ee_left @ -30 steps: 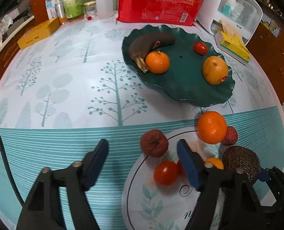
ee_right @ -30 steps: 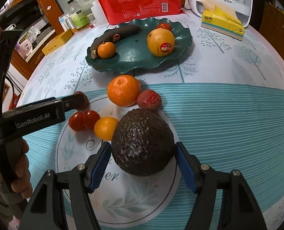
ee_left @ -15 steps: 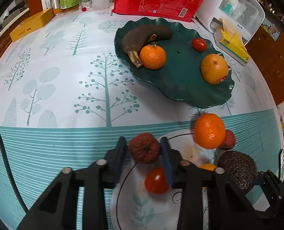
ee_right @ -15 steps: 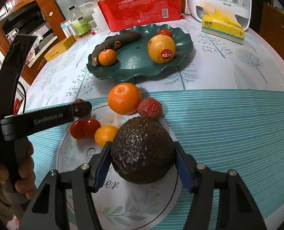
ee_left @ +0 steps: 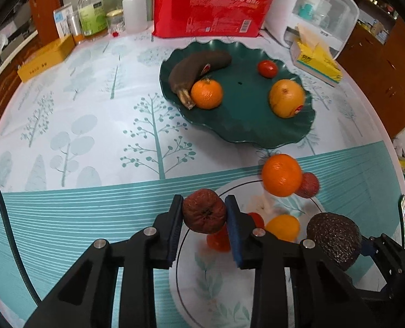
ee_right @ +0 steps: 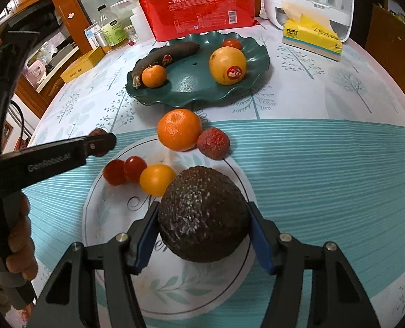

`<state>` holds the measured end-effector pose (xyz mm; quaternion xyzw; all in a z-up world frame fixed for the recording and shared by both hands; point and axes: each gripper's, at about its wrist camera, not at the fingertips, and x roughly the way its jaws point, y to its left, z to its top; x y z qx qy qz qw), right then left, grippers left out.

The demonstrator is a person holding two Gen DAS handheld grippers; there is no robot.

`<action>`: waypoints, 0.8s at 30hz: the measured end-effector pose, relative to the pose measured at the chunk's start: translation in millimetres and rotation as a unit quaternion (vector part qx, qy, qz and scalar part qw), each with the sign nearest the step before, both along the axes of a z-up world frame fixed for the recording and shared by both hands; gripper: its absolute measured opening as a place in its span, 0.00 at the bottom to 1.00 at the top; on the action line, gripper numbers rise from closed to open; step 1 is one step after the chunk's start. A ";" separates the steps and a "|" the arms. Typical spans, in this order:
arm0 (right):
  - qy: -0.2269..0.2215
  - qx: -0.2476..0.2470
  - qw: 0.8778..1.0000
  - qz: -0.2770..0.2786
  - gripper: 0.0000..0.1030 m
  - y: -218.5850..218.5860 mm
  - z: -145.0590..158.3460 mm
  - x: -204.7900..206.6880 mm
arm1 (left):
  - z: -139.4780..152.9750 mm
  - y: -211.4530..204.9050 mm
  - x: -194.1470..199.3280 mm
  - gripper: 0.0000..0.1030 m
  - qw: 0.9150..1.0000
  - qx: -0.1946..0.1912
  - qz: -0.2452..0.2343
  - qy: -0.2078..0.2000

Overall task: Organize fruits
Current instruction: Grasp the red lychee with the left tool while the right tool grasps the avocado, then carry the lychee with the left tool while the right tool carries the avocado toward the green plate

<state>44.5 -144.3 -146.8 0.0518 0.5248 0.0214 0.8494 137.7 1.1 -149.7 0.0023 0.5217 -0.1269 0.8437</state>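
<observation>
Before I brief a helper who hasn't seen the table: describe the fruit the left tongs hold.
Find the green plate; nearer the camera lie loose fruits. At their left edge, the left tongs are shut on a wrinkled brown-red fruit. Unlike the smooth tomatoes and mandarin, it is dull and shrivelled.

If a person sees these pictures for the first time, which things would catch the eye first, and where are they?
Probably the dark, bumpy avocado, large in the foreground and clamped in the right gripper. Next, the wrinkled reddish-brown fruit pinched by the left gripper near the printed circle's left edge. Behind them, the green wavy plate holds a blackened banana and citrus.
</observation>
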 end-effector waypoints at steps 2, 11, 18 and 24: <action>-0.002 -0.003 1.000 0.000 0.59 3.9 7.2 -4.8 | 12.3 1.4 -6.9 0.28 1.000 0.000 -0.008 -0.008; -0.030 -0.002 0.999 0.012 0.59 20.0 59.1 -12.4 | 64.9 6.9 -23.9 0.28 0.999 -0.008 -0.037 -0.024; -0.070 0.001 0.997 0.017 0.59 18.6 127.3 7.6 | 124.4 4.7 -15.9 0.28 0.996 -0.016 -0.054 -0.062; -0.112 -0.004 0.994 0.017 0.60 10.5 194.0 41.3 | 172.4 -0.5 2.7 0.28 0.993 -0.025 -0.059 -0.095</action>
